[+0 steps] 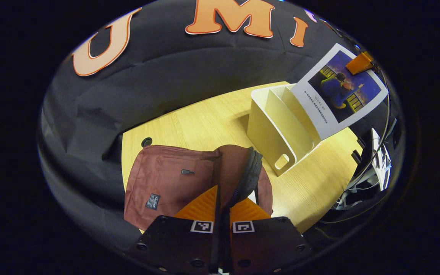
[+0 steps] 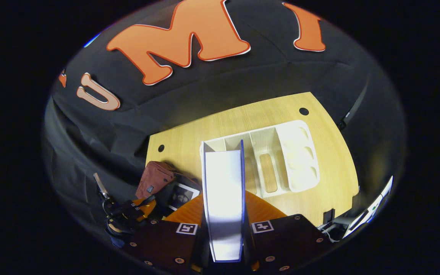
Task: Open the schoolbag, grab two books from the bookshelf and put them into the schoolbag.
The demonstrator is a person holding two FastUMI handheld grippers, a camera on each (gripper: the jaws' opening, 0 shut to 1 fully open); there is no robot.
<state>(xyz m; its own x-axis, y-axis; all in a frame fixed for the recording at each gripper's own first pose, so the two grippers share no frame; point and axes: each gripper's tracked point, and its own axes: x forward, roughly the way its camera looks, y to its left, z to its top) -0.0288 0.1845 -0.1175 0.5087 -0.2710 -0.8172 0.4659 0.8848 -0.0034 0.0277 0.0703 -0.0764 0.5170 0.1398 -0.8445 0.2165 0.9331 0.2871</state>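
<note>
The left gripper (image 1: 223,208) pinches the schoolbag (image 1: 166,183) rim, holding its mouth open, while the right gripper (image 2: 224,229) clamps a book (image 2: 224,191) lifted above the bookshelf (image 2: 296,160).

Both views are sharp at the centre but bend strongly toward the rim, where the wooden table (image 1: 212,122) curves and its surroundings fall into darkness. Light falls from above: the tabletop is evenly bright, with a soft shadow just beside the white bookshelf (image 1: 277,130) on its left. In the right gripper view, glare washes out the book (image 2: 224,191) above the table.
</note>
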